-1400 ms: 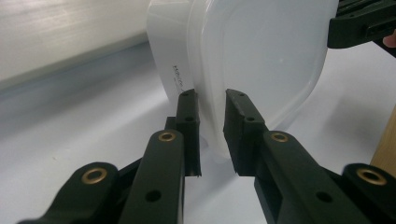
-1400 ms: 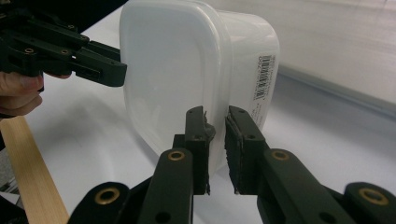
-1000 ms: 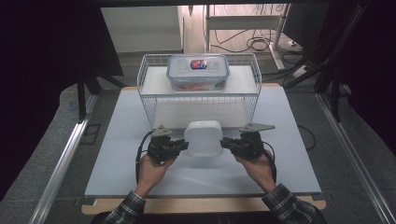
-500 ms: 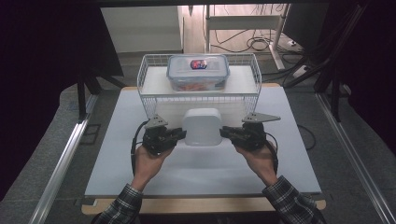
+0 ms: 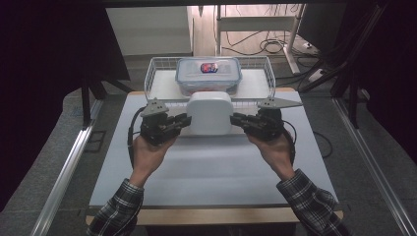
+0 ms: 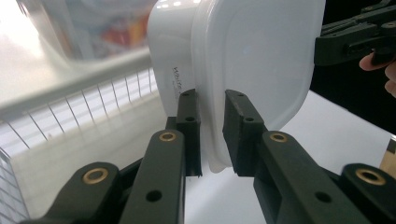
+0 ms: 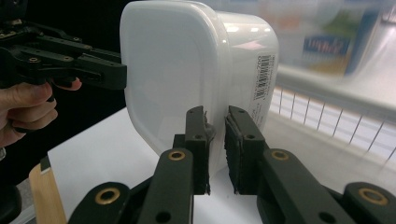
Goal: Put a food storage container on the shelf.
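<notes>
A white lidded plastic container hangs in the air between both grippers, just in front of the wire basket. My left gripper is shut on the lid rim at the container's left side. My right gripper is shut on the rim at its right side. The container is tipped so its lid faces the person; a barcode label shows on its side. Inside the basket sits a clear box with a blue-edged lid holding colourful contents.
The white wire basket stands at the table's far edge. A white mat covers the tabletop in front of it. Dark equipment stands and cables lie beyond the table; metal rails run along both sides.
Both grippers have carried the white container up and away from the person, from the mat's middle to just before the basket's front wall.
</notes>
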The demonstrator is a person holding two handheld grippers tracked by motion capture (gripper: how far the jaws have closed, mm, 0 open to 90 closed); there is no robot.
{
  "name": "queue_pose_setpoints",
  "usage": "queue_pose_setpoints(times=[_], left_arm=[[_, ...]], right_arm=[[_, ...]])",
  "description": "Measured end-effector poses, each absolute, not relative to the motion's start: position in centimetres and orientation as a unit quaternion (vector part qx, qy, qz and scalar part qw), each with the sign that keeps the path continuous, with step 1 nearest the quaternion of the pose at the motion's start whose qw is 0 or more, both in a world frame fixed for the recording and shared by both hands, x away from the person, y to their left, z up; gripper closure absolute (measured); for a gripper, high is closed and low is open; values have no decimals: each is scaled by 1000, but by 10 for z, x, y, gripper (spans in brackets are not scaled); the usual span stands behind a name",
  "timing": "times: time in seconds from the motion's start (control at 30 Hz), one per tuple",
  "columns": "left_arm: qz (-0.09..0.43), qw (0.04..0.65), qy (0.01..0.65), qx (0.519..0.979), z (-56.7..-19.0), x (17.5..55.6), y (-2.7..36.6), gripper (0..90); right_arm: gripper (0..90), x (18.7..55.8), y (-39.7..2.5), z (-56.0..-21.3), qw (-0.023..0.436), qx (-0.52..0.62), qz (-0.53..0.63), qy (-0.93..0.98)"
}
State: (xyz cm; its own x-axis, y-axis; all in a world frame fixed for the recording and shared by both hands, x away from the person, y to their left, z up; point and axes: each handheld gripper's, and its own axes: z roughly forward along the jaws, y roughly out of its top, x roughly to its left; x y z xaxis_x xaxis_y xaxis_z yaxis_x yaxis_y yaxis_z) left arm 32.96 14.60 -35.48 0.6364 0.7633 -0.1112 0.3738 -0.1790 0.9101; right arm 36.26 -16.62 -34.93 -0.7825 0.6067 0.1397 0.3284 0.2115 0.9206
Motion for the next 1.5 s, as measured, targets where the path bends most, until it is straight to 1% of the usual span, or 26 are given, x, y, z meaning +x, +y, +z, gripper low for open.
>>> queue_pose_setpoints(times=[0.1,0.23,0.53,0.77,1.07,1.5], left_arm=[[193,521,380,740,-344,333,147,774],[198,527,375,736,-328,336,148,775],[216,540,366,726,-290,346,151,775],[224,550,365,717,-273,357,153,777],[221,552,374,712,-265,379,152,778],[206,560,382,706,-270,403,151,772]], right_arm=[[794,367,-165,-334,130,302,554,764],[793,371,-165,-323,130,301,561,760],[790,381,-163,-286,140,296,575,750],[785,399,-159,-265,149,295,580,745],[778,418,-155,-256,159,309,574,741],[759,440,-152,-257,166,330,567,736]])
